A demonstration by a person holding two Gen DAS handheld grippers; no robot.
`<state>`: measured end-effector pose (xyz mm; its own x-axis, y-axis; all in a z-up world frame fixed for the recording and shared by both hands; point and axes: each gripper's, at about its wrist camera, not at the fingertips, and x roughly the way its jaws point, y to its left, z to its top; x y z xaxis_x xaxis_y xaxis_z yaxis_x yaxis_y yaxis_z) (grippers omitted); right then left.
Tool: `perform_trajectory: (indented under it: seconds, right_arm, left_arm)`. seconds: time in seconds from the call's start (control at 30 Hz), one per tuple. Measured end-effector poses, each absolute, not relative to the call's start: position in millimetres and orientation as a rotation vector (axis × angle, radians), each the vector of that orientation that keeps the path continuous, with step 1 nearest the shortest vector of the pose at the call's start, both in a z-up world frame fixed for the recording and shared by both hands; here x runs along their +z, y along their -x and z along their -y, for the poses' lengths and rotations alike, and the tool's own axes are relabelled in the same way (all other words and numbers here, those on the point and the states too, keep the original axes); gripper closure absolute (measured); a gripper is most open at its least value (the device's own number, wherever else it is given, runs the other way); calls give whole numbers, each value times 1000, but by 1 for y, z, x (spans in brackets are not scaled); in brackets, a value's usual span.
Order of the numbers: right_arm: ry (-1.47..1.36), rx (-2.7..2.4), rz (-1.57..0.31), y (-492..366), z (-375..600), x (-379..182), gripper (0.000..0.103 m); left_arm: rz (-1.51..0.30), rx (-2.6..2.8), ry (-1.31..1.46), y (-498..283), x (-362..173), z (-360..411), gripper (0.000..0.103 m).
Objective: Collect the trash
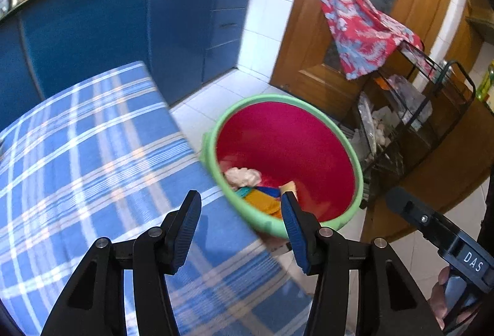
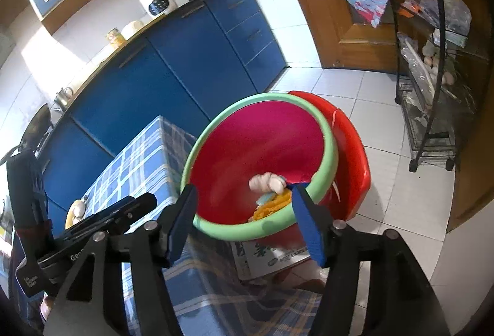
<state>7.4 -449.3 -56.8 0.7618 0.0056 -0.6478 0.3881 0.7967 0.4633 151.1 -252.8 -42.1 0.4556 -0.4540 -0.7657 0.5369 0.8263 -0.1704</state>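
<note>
A red basin with a green rim [image 1: 213,132] stands beside the table's right edge; it also shows in the right wrist view [image 2: 197,157]. Inside lie crumpled pale paper [image 1: 242,177], an orange and blue wrapper [image 1: 262,200], and the same paper [image 2: 267,181] and wrapper [image 2: 274,203] in the right view. My left gripper [image 1: 239,212] is open and empty over the table edge, just short of the basin. My right gripper [image 2: 244,209] is open and empty above the basin's near rim. A pale object [image 2: 75,211] lies on the tablecloth far left.
The table has a blue plaid cloth [image 1: 92,150]. Blue cabinets [image 1: 123,33] stand behind. A wooden door [image 1: 308,42] carries a red floral cloth [image 1: 355,21]. A black wire rack [image 2: 432,89] stands on the white tiles. The basin sits on a red stool [image 2: 352,157] and cardboard box [image 2: 268,258].
</note>
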Motion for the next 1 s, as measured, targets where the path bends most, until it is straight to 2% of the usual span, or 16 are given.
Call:
perform_trajectory:
  seconds: [0.13,0.3,0.43,0.57,0.63,1.0]
  right_arm:
    - [-601,-191,-683,-6,433,-51,35]
    - [-562,-152,-673,0,408,-42,34]
    - [-531,-138,-647,5,392,-32,25]
    - [-507,-110,-631,10,373,-23,18]
    - [-487,-94,-624,13,363,-18,17]
    - [-401,-55,-585,28,319,2,7]
  left_arm:
    - [-891,-550,-84,-142,-35,228,43]
    - [-868,-475,-54,-130,-24,194,41]
    - [-832,-392,-43,-117,-14,164,35]
    - [-809,-332,-36,-105,-5,142,33]
    - [-793,-309,-32,-100,0,133,28]
    - [-723,-181,-47,-68,19,100,27]
